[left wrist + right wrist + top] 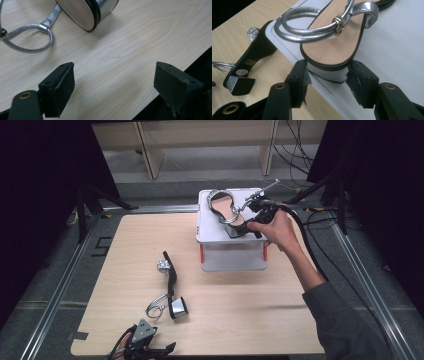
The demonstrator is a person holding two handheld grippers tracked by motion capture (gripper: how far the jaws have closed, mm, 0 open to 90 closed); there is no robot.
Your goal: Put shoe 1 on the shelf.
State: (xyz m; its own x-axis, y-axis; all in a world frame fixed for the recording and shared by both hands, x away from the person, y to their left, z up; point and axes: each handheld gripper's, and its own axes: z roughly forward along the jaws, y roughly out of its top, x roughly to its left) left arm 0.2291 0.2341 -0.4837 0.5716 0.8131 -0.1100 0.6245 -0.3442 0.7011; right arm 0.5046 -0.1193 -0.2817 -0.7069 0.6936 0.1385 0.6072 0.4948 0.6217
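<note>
2 silver-strapped sandals make up the work, and they lie well apart: one sandal on the box (226, 212) sits upright on the lid of a white storage box (233, 254) at the far side of the table (250, 320), while the second sandal (170, 287) lies on its side on the bare wood nearer the person, sole outward, block heel toward the near edge and ankle strap looped beside it. The right gripper (327, 75), held in the person's right hand (277, 227), stands at the heel of the sandal on the box; in the right gripper view its 2 black pads flank the pale heel block just under the tan insole, close against it on both sides. They look to be touching or all but touching, so I judge this a grip being taken or let go rather than a firm clamp, and which of the 2 cannot be told. The left gripper (113, 82) rests low at the near edge of the table, its jaws spread wide with nothing but wood between them, the heel of the second sandal (86, 12) a little ahead. By this showing roughly half remains: 1 sandal is on the box, the other is untouched on the table.
</note>
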